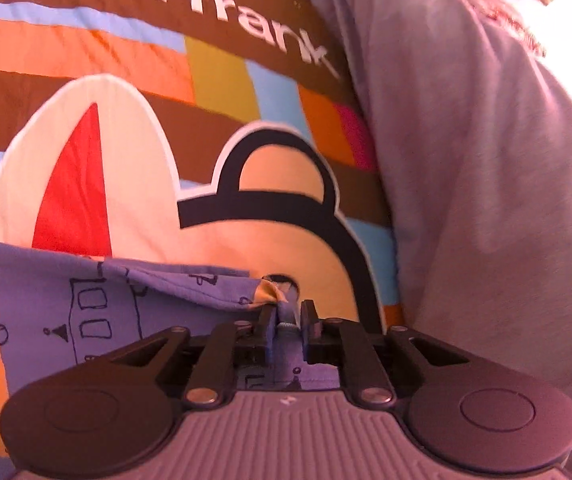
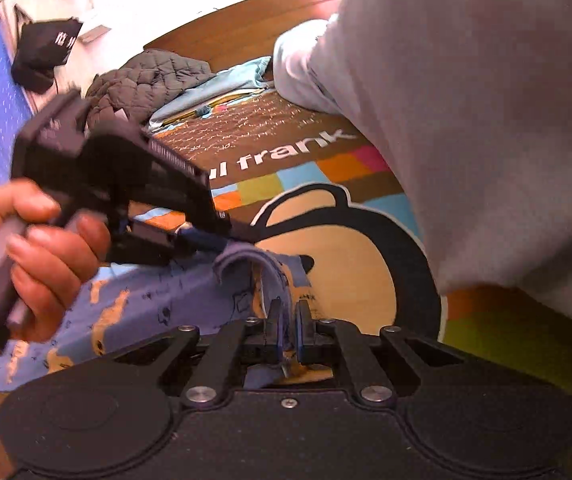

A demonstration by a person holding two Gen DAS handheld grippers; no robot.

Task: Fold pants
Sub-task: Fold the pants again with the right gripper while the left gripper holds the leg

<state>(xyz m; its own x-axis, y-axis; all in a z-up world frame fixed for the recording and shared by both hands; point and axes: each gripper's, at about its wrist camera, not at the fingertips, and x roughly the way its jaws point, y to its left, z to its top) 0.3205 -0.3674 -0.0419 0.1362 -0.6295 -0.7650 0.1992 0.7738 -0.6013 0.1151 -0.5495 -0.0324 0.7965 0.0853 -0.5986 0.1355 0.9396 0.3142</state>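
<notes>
Blue pants (image 1: 106,312) printed with orange shapes and dark line drawings lie on a colourful bedspread (image 1: 134,152). My left gripper (image 1: 288,314) pinches a bunched corner of the cloth between its fingers. In the right wrist view the pants (image 2: 146,300) spread to the lower left. There my right gripper (image 2: 286,316) is shut on a strip of blue cloth that arches up from its jaws. The left gripper (image 2: 222,232) comes in from the left in a person's hand (image 2: 46,248), its tip at the same raised fold.
A person's pale grey clothing (image 2: 486,120) fills the right side, close to both grippers, and shows too as grey cloth (image 1: 486,160). At the far end of the bed lie a quilted grey jacket (image 2: 146,80), a light blue cloth (image 2: 214,92) and a black bag (image 2: 46,52).
</notes>
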